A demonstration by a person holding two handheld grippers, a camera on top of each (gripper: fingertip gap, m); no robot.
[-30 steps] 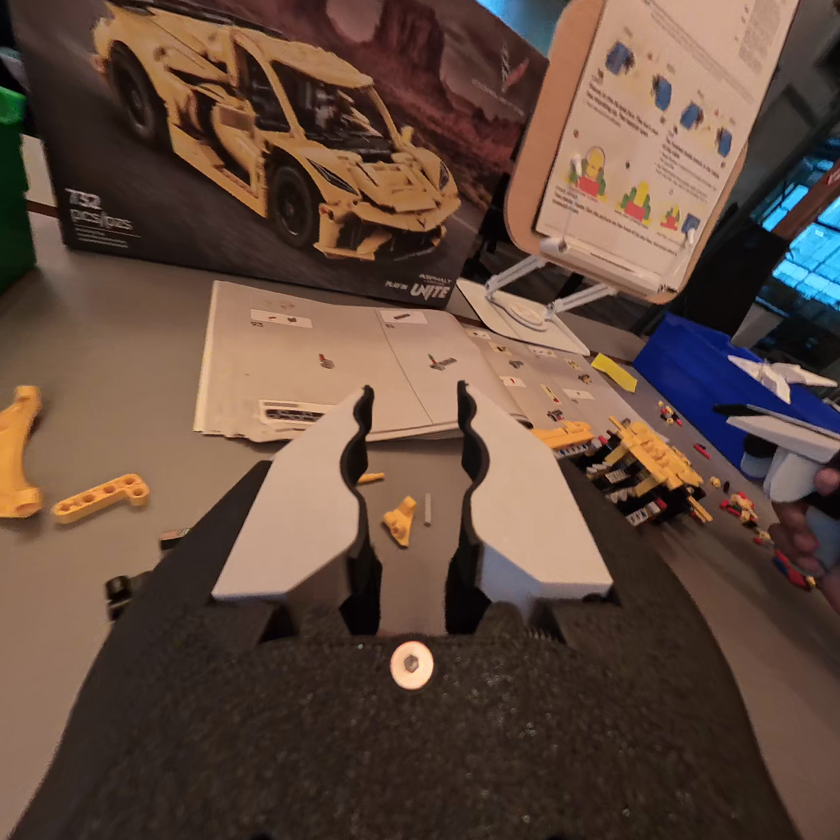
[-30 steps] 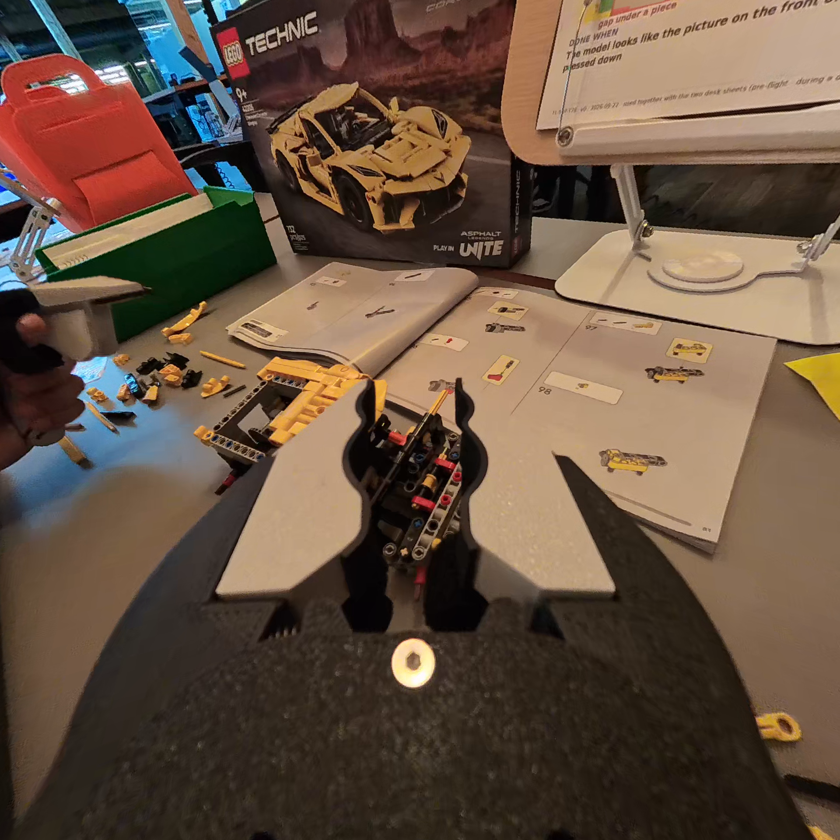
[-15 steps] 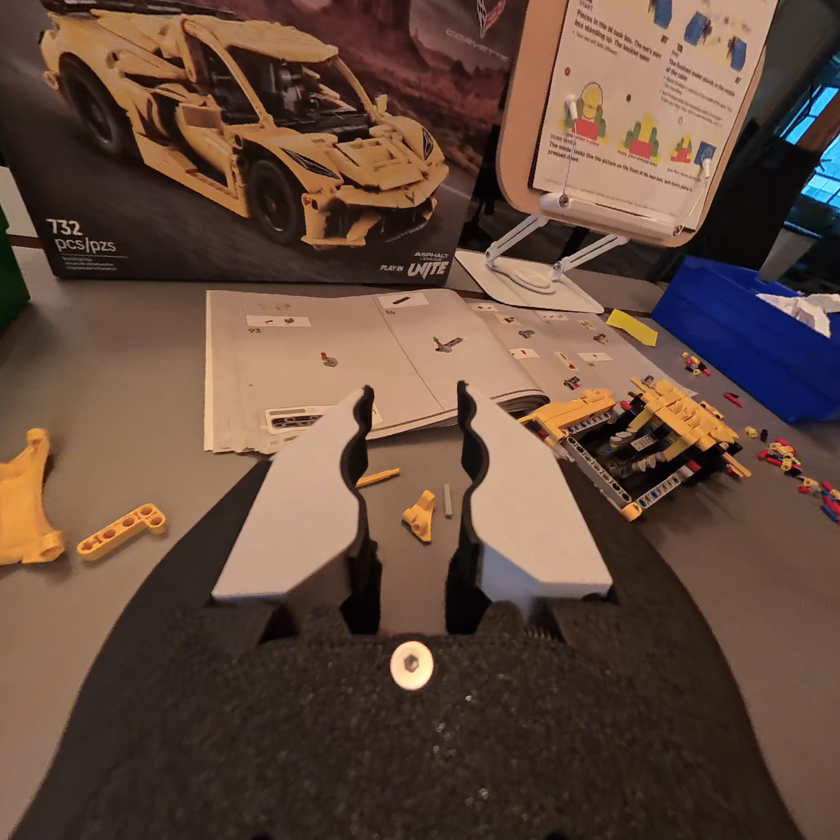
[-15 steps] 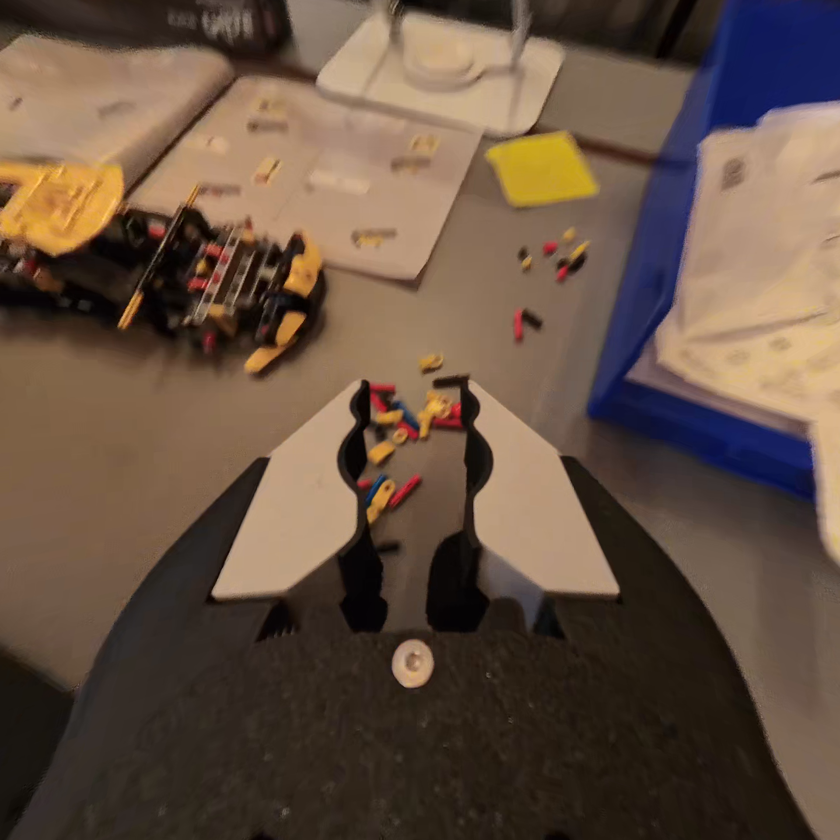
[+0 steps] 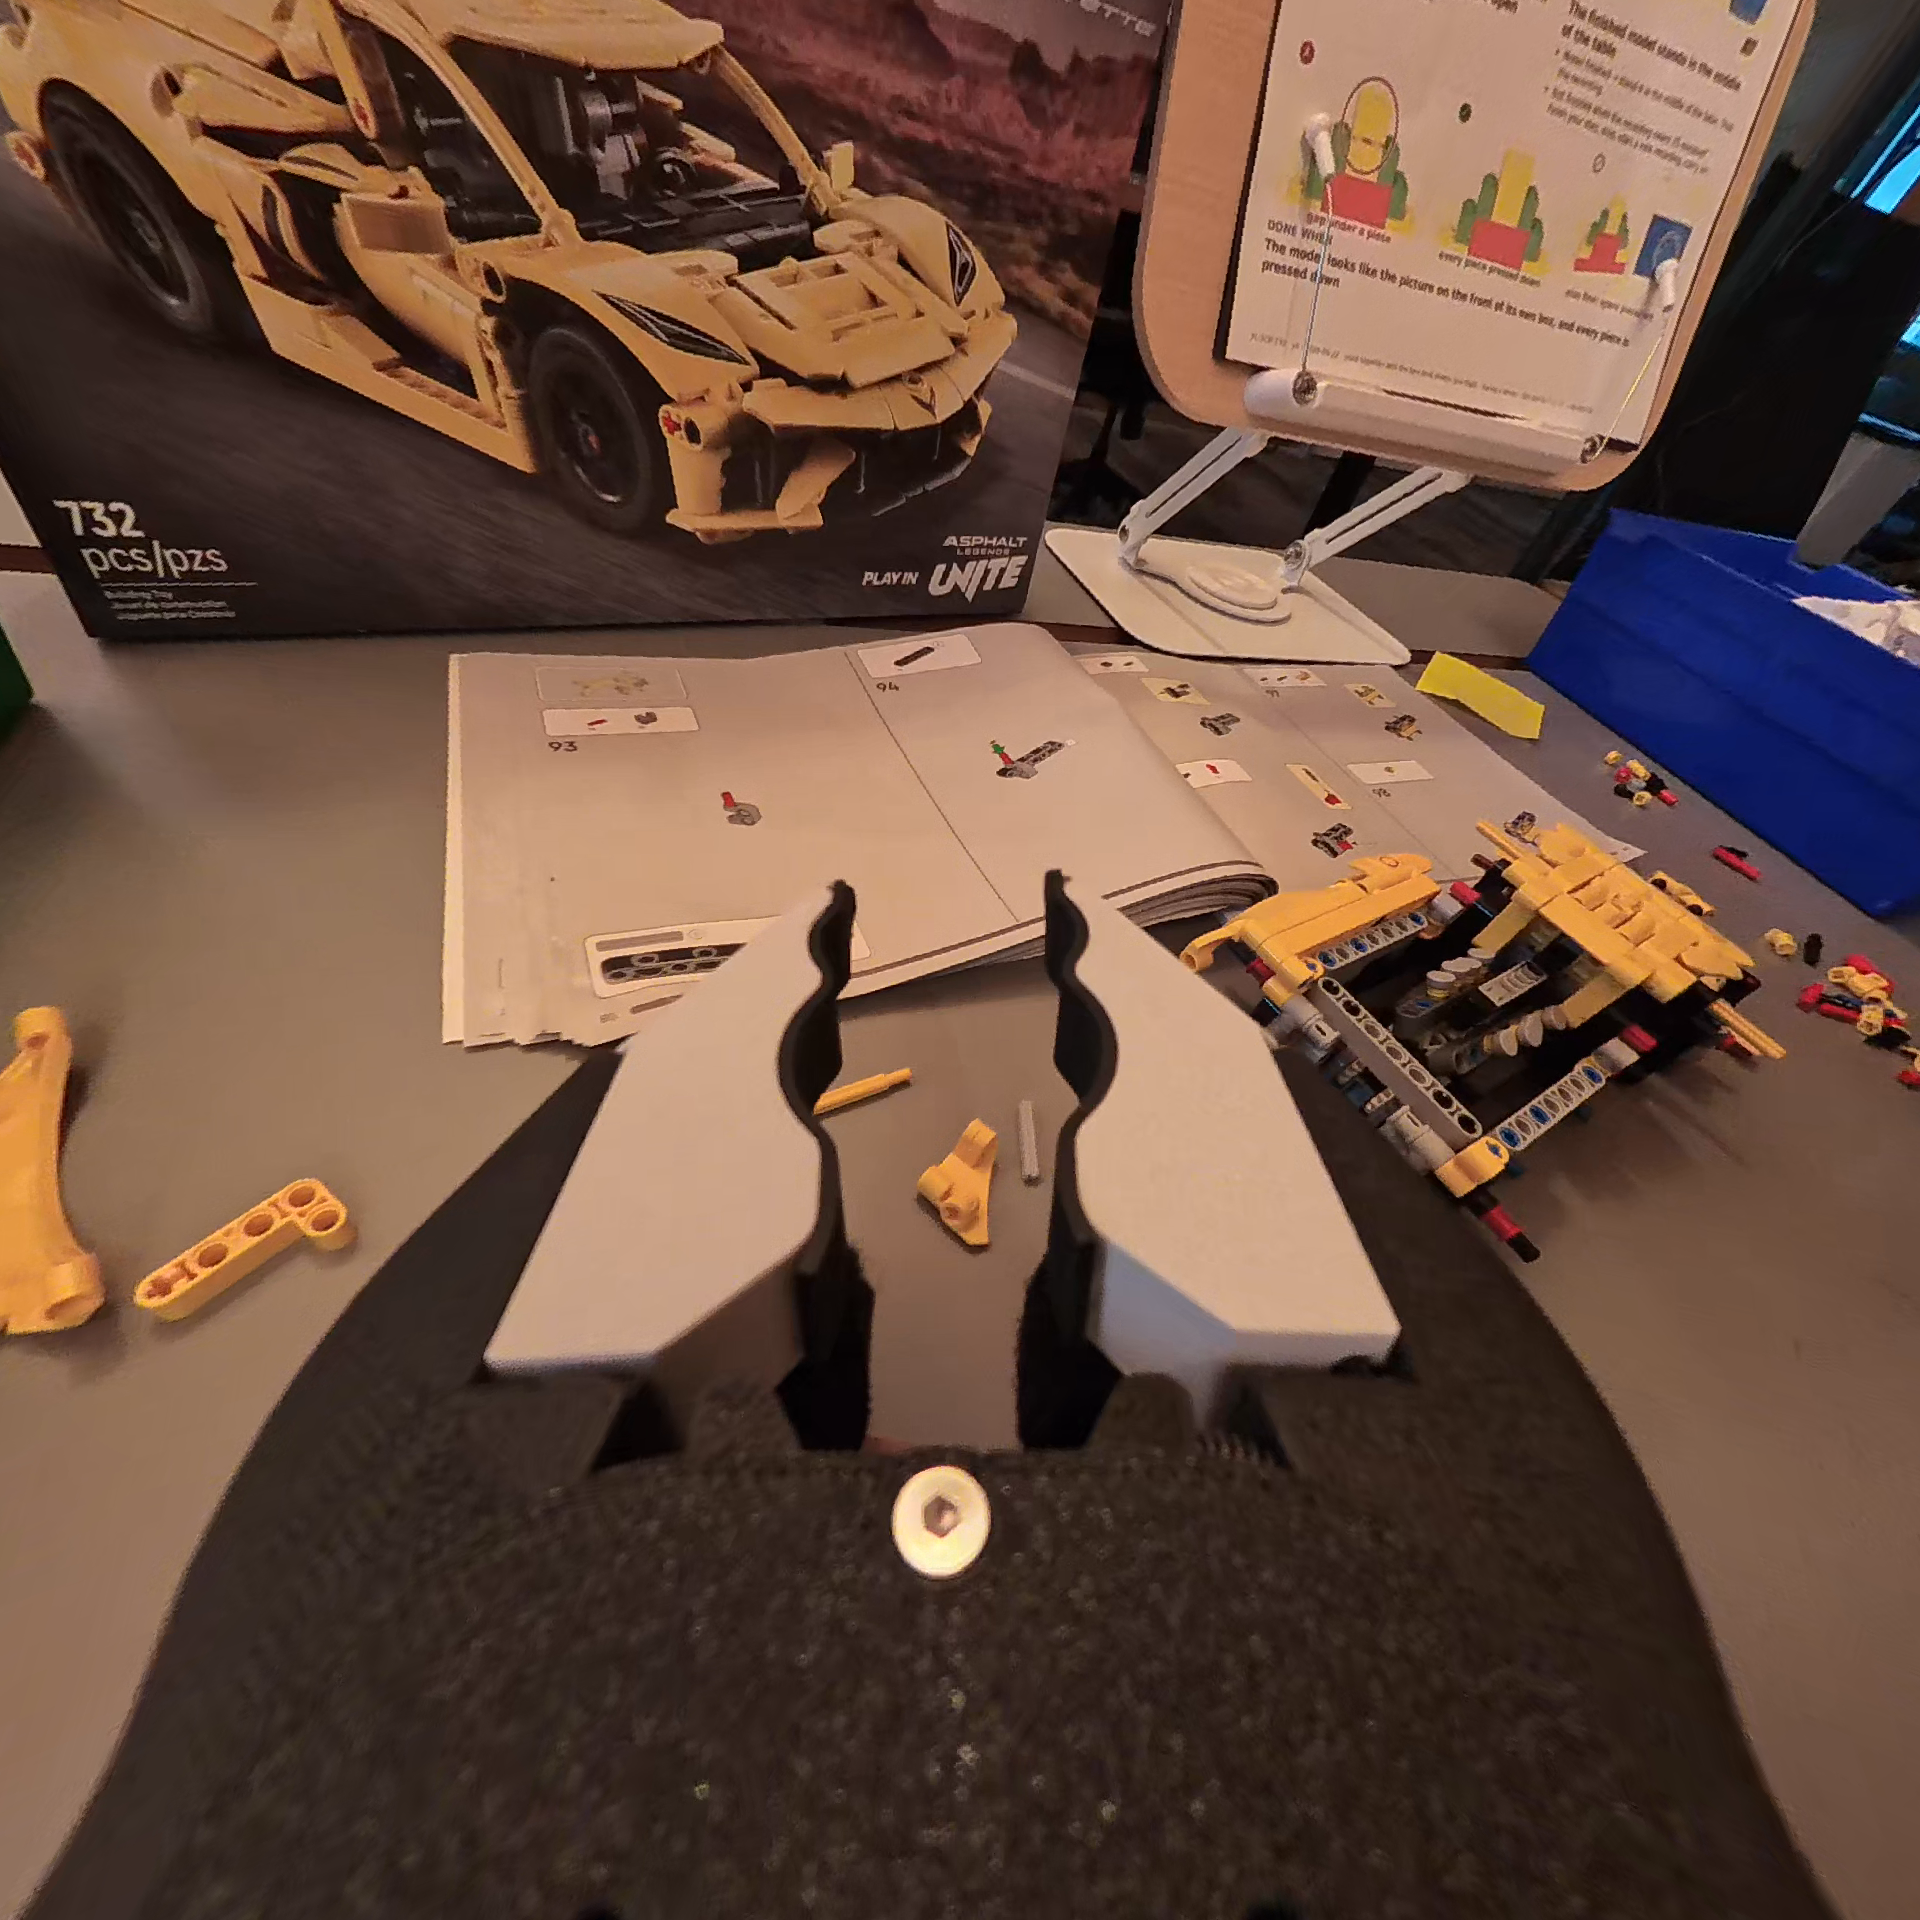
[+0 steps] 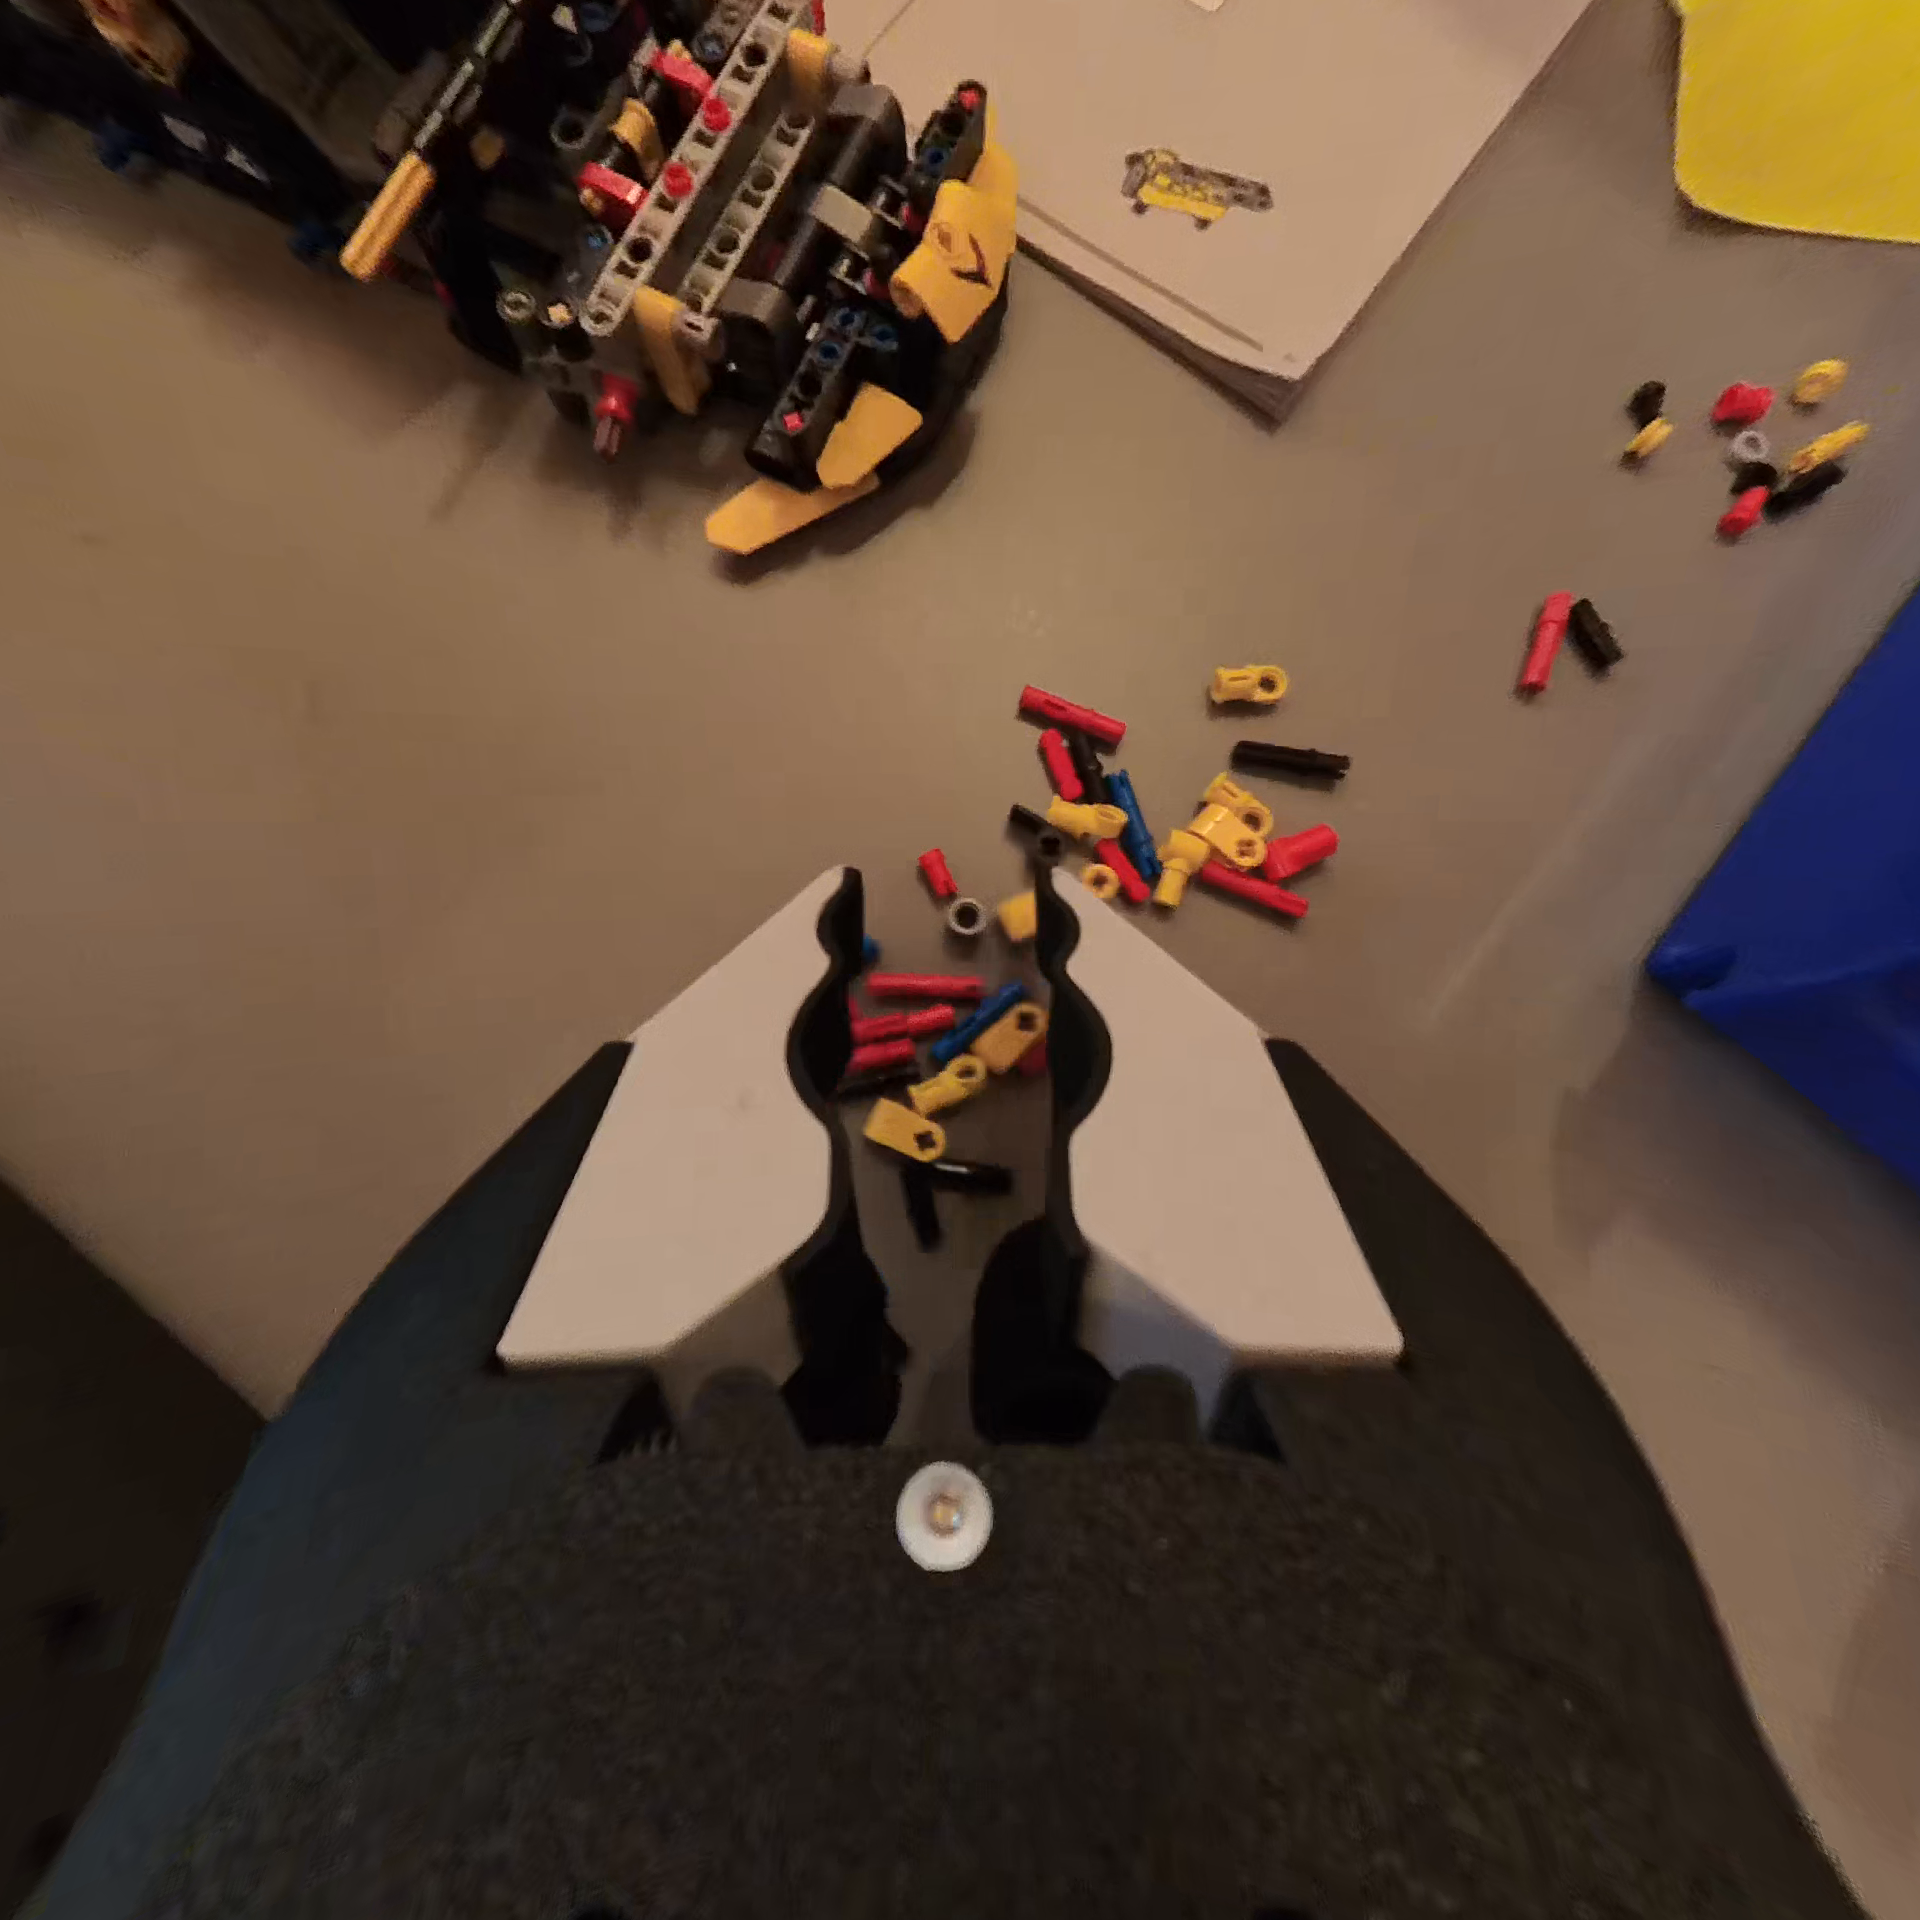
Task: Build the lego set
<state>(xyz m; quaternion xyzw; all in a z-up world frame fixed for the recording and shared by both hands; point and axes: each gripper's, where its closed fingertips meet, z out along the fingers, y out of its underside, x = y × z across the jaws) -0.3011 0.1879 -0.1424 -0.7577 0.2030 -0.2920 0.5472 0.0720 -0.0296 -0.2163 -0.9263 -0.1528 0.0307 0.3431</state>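
Red, blue, yellow pins (image 6: pixel 966 1049) crowd lower centre under the empty, parted right gripper (image 6: pixel 951 883); closing may nab 2; left gripper (image 5: pixel 945 894) parted, empty.

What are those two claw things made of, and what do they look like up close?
Both look alike. The left gripper and right gripper each have two pale grey wedge-shaped fingers with wavy black inner pads, on a rounded, speckled black body with one silver hex screw. No cables show.
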